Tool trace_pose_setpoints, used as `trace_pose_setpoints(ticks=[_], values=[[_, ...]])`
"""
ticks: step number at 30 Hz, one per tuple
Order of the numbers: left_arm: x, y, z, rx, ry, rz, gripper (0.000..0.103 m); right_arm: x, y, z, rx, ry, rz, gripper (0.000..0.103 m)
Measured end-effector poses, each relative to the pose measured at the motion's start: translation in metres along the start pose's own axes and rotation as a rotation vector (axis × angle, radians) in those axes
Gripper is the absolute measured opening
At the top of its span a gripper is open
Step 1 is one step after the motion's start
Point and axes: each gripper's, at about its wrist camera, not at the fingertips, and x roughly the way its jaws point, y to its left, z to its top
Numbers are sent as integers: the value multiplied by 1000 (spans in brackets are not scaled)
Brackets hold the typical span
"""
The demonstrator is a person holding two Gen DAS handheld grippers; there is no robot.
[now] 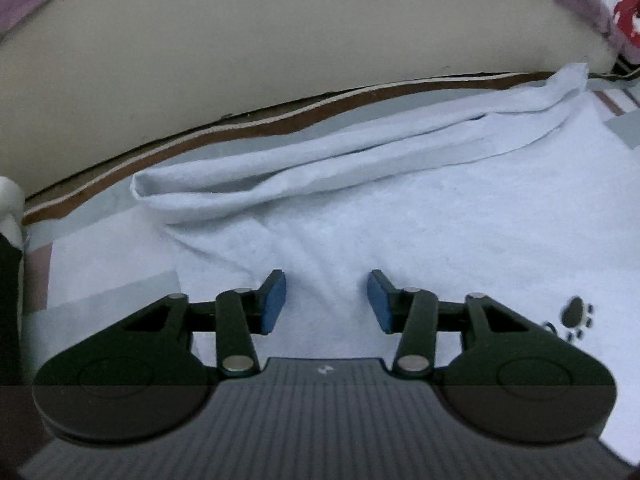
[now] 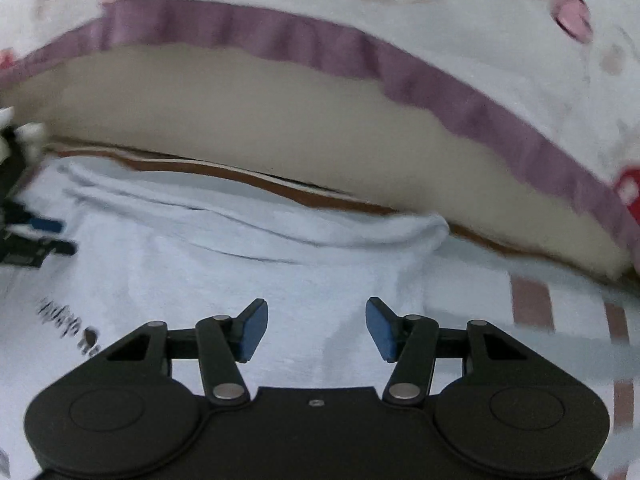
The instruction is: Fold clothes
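A pale blue garment [image 1: 400, 216] lies spread on the bed, its far edge folded over into a long roll [image 1: 320, 164]. A dark paw print [image 1: 574, 314] marks it at the right. My left gripper [image 1: 326, 300] hovers just above the cloth, open, nothing between its blue pads [image 1: 274, 300]. In the right wrist view the same garment [image 2: 240, 264] fills the middle, with dark lettering [image 2: 68, 320] at the left. My right gripper [image 2: 316, 330] is open over the cloth and holds nothing. The left gripper's fingertips [image 2: 44, 226] show at the far left edge.
A beige mattress side [image 1: 260, 40] and a brown trim strip [image 1: 240, 124] run behind the garment. A white blanket with a purple border [image 2: 400, 56] and red patches hangs above. The checked bedsheet [image 2: 532, 300] shows at the right.
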Motion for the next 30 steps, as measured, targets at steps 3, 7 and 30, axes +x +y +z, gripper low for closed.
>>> trace_pose_setpoints(ticks=[3, 7, 30], values=[[-9, 1, 2, -48, -12, -7, 50, -7, 8, -21, 143, 117, -45, 60], [-25, 6, -10, -110, -68, -6, 50, -50, 49, -41, -11, 236, -77, 60], [34, 4, 34, -38, -151, 92, 65, 141, 52, 18, -32, -323, 23, 68]])
